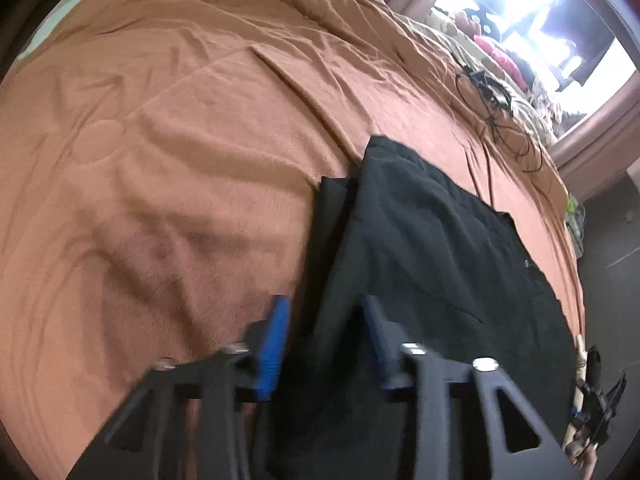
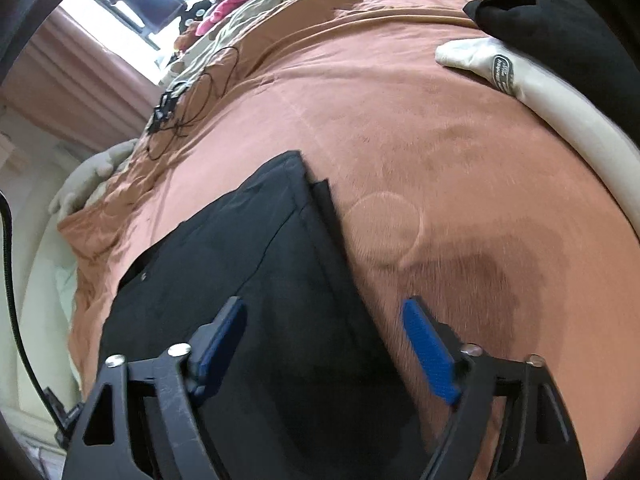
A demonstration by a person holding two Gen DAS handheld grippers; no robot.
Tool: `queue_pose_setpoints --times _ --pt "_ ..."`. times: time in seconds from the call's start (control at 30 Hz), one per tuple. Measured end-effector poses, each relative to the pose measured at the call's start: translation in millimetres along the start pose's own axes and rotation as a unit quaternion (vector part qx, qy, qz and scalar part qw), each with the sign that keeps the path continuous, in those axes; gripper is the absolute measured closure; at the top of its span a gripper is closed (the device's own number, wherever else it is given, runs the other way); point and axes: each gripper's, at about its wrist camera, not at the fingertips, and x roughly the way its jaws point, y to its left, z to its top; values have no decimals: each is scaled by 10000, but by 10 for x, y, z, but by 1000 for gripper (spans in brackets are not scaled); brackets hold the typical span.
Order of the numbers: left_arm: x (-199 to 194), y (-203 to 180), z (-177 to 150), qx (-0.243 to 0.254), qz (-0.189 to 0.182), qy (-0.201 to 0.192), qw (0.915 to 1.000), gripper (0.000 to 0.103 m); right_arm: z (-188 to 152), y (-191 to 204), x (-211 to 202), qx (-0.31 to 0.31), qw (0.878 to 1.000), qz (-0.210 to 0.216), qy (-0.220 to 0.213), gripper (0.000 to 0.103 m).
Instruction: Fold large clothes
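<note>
Both grippers' fingers (image 1: pixel 276 344) parted over black garment (image 2: pixel 248 264)

**Bright window, dark corners**

Strong daylight pours in from the window (image 1: pixel 516 4), which glows so white that its details are washed out. The orange blanket (image 1: pixel 180 120) is softly lit, with gentle shadows in its wrinkles and a darker shadow patch (image 2: pixel 488 276) near the right gripper. Both pictures bend round like a ball, with black corners. The blue finger pads (image 1: pixel 276 344) look a bit blurry.
</note>
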Motion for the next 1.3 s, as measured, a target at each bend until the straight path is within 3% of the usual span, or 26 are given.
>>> queue_pose_setpoints --times 0.03,0.07,0.1,0.17,0.23,0.5,0.8,0.87,0.9,0.93,0.97,1.07,1.3 --pt "43 -27 12 87 -34 38 9999 85 27 -4 34 11 10000 -19 27 69" --pt "73 -62 16 217 22 52 9997 97 59 -5 85 29 10000 47 82 85" --pt "98 -111 7 404 106 81 9991 100 81 15 119 -16 9998 128 122 95" --pt "109 -160 -21 604 277 24 9978 101 108 113 97 -306 9995 -1 -38 96" --pt "91 -99 -24 469 252 -48 9986 102 119 223 64 -528 9984 -51 -179 97" --pt "67 -10 -20 285 196 -94 9994 101 156 229 212 -462 9988 -157 -21 97" --pt "50 -102 91 131 48 -25 9999 100 160 166 -138 -492 9971 -523 -262 96" --pt "-44 -72 87 13 -42 -33 10000 83 144 195 -346 -519 9962 -556 -421 88" --pt "-90 -52 80 -66 -108 -63 9999 73 134 209 -434 -548 9958 -554 -489 72" --pt "-174 -20 56 -159 -171 -146 9996 53 103 238 -539 -584 9954 -520 -552 55" --pt "-248 -2 34 -201 -186 -247 9993 40 67 288 -630 -637 9953 -443 -587 51" --pt "-444 37 -56 -190 -245 -460 9985 38 -89 502 -806 -926 9941 -204 -531 51" --pt "-602 204 -400 -231 -348 -277 9987 38 -598 915 -870 -1194 9926 218 9 51"
